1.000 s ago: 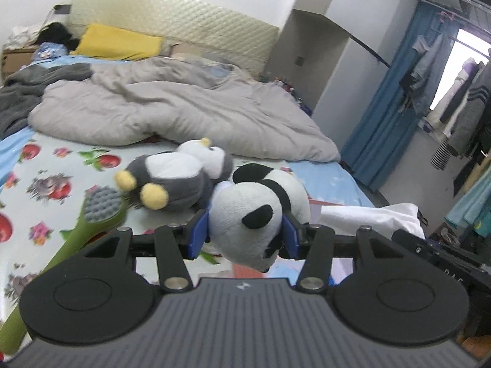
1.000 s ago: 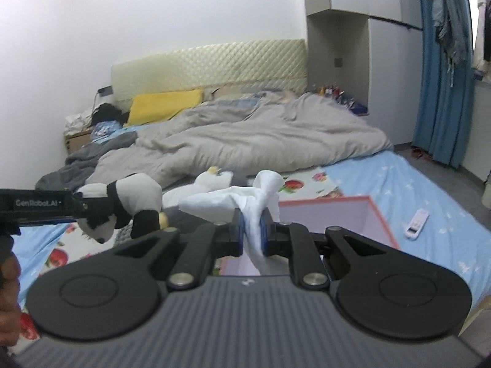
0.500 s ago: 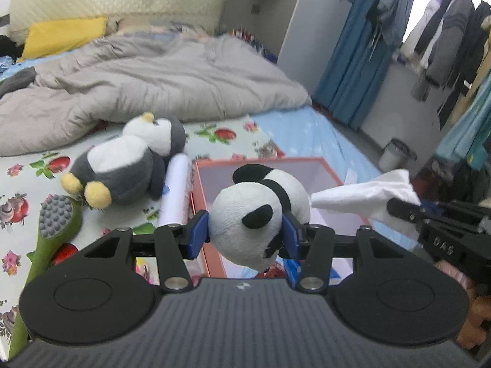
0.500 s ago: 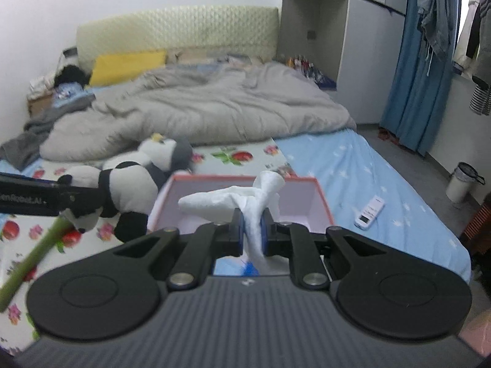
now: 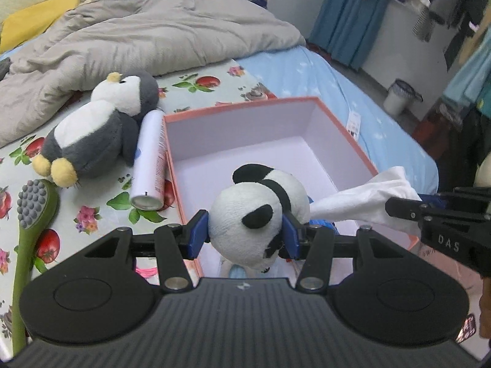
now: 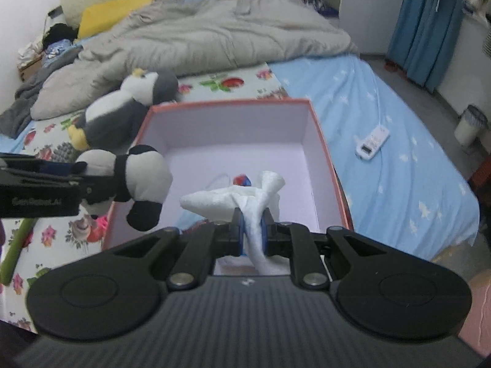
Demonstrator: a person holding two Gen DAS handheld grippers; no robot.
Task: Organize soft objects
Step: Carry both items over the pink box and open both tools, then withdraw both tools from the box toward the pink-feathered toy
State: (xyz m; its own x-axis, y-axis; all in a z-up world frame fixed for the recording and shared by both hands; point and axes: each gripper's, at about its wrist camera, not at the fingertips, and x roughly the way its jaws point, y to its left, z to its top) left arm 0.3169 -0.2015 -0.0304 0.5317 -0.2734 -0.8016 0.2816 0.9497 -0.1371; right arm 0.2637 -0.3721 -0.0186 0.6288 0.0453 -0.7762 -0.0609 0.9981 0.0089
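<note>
The panda (image 5: 254, 214) is clamped between the blue pads of the left gripper (image 5: 244, 233), held over the near left part of the open box (image 5: 239, 112); the right gripper (image 6: 252, 229) pinches a white cloth (image 6: 227, 199) over the box's near side, its jaws nearly together on the fabric; a small red and blue thing lies on the box floor, too small to tell; the penguin (image 5: 98, 128) lies on the floral sheet left of the box, a spray can (image 5: 150, 159) between them along the box wall; a green brush (image 5: 32, 211) lies nearer left; a grey duvet (image 5: 147, 33) is heaped at the far side; a white remote (image 6: 372, 142) rests on the blue sheet right of the box.
</note>
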